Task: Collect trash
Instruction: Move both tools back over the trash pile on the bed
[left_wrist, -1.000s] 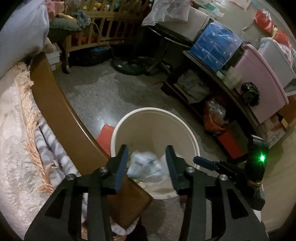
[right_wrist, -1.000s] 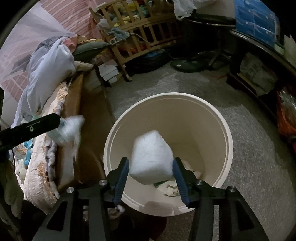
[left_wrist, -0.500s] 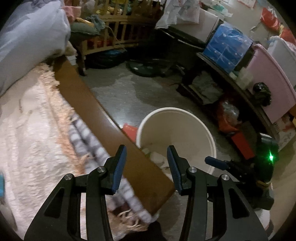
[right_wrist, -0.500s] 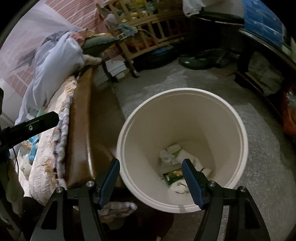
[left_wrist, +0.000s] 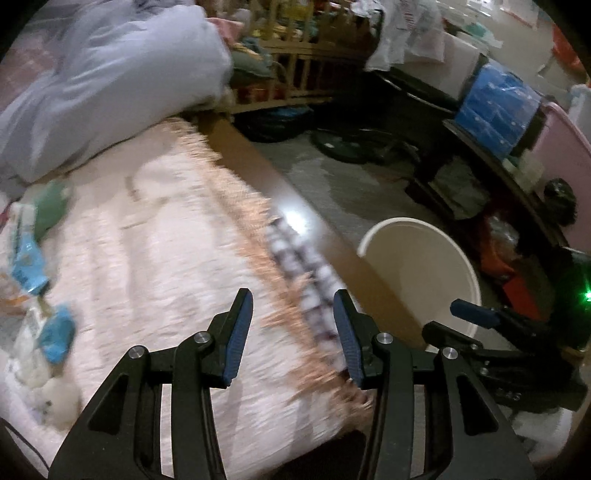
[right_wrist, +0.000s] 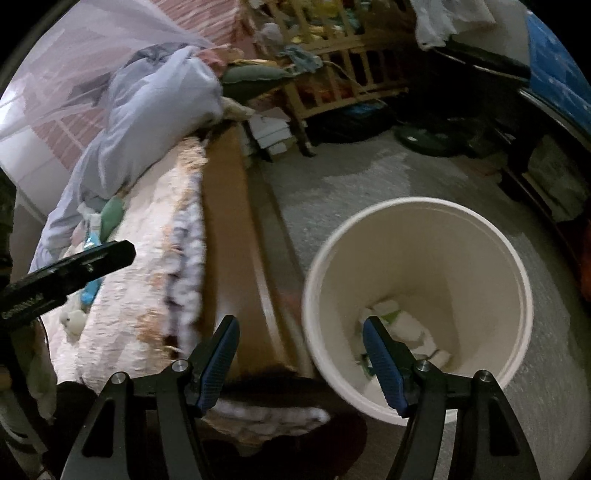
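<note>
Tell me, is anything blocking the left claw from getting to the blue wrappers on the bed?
Nothing visible does. The left gripper is open and empty over the pink blanket, and only bare blanket lies between it and the blue wrappers near the bed's far left edge. The picture is blurred, so small things could be missed.

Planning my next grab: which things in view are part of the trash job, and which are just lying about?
Job:
- cream bin, scraps already inside
- blue wrappers on the bedspread
- green packet near them
- left hand-held gripper, open
- right hand-held gripper, open

Lying about:
- pale blue bedding
- wooden crib
- blue pack
- pink tub
</note>
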